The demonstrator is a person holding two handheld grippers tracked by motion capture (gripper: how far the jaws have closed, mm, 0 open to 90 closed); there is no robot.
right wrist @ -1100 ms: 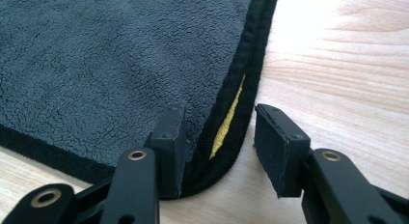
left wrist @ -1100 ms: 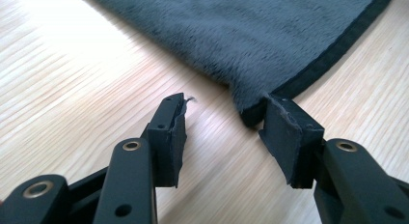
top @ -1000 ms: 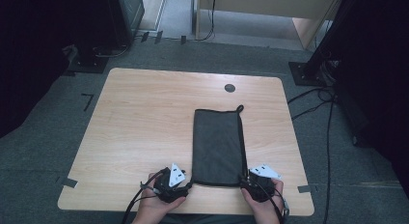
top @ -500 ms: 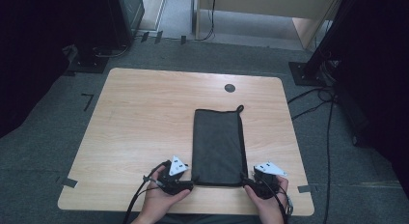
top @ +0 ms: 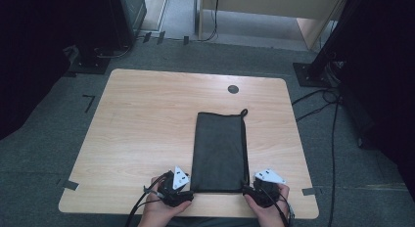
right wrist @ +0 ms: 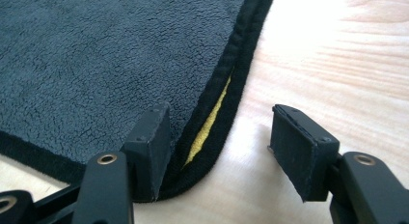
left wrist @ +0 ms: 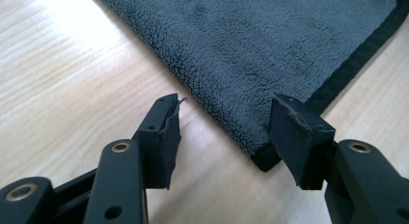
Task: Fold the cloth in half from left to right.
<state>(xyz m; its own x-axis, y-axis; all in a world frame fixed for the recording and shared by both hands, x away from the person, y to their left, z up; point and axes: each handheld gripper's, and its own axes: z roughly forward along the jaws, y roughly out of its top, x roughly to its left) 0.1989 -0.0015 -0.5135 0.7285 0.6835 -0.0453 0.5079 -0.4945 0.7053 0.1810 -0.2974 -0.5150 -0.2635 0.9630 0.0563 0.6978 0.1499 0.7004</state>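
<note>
Dark grey fleecy cloth (top: 219,151) with black hem, folded into a long rectangle, lying flat on the wooden table's near half, yellow inner layer peeking at its near right corner

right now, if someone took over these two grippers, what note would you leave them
Left gripper: open, jaws either side of the near left corner of the grey towel, pads not pressing it.
Right gripper: open at the near right corner, one jaw over the cloth, the other on bare wood; nothing gripped.
Towel: folded into a long strip, lying flat on the wooden table, short edge at the near side, small loop at the far right corner. A yellow layer shows between the hems at the right corner.
Done: strip laid flat, both hands at the near corners.
Left: probably close on both corners and fold again.
</note>
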